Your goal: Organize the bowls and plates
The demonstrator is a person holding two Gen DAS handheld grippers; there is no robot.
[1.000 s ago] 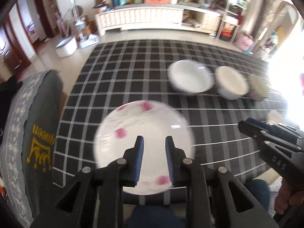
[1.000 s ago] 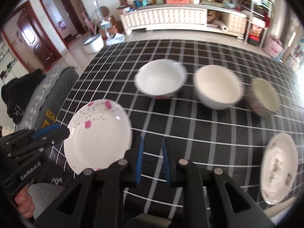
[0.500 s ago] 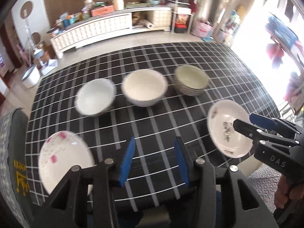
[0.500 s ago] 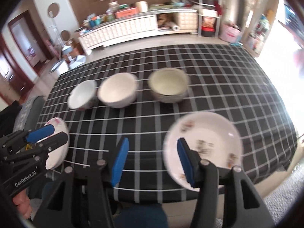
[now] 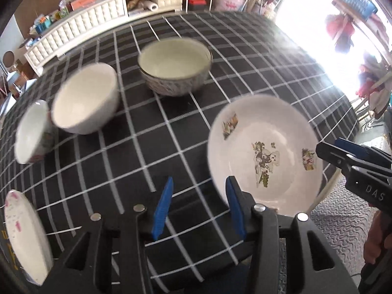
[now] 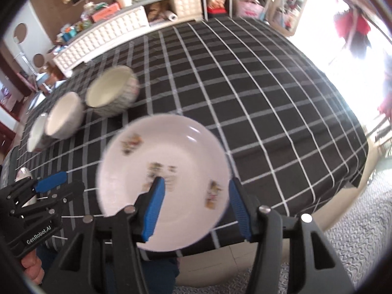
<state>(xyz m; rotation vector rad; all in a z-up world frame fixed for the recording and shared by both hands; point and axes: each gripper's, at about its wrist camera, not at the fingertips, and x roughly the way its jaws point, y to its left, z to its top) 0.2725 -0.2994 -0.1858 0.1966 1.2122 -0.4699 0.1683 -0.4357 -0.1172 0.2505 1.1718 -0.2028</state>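
Presently on my list, as I run the rig from afar:

1. Right gripper (image 6: pixel 193 208): jaws have been opening and now stand spread, straddling the near right part of the cartoon plate (image 6: pixel 164 183); the pads do not press on it.
2. Left gripper (image 5: pixel 198 205): jaws likewise spread, nothing between them but the checked tablecloth (image 5: pixel 117 161); the cartoon plate's edge sits just beside its right finger.
3. Both views have swung off the pink-flowered plate (image 5: pixel 22 235), which a second ago lay under the left gripper, and across to this plate at the table's right near corner.
4. Three bowls in a row behind: patterned bowl (image 5: pixel 175 69), white bowl (image 5: pixel 85 101), small bowl (image 5: pixel 30 134) (motion blur hides its detail).

Judgement: the cartoon plate is the next pick, not yet gripped; the plates lie well apart and stacking remains undone.
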